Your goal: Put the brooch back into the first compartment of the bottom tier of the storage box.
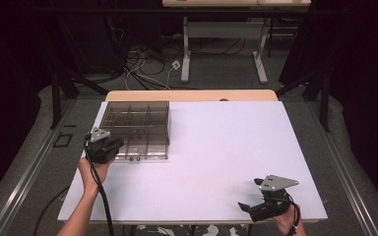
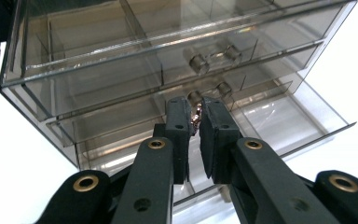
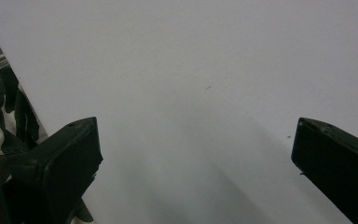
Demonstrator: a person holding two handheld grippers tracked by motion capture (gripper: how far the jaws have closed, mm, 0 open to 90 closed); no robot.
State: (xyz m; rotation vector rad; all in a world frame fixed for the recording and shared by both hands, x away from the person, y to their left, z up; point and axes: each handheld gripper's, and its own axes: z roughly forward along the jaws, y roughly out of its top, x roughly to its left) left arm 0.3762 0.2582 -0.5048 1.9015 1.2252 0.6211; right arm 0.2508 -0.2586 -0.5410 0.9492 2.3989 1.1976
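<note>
- The white worktop (image 1: 216, 157) carries a smoky clear drawer cabinet (image 1: 137, 127) at its far left, well apart from the right gripper.
- The cabinet's bottom drawer (image 2: 279, 126) stands pulled partway out toward the left gripper (image 2: 195, 122).
- The left gripper sits at the cabinet's near left corner; its fingers (image 2: 179, 126) are narrow, pinched on the small metal drawer knob (image 2: 196, 114).
- The right gripper (image 1: 268, 194) rests at the near right edge of the worktop, its fingers (image 3: 65, 158) spread wide with bare worktop between them.
</note>
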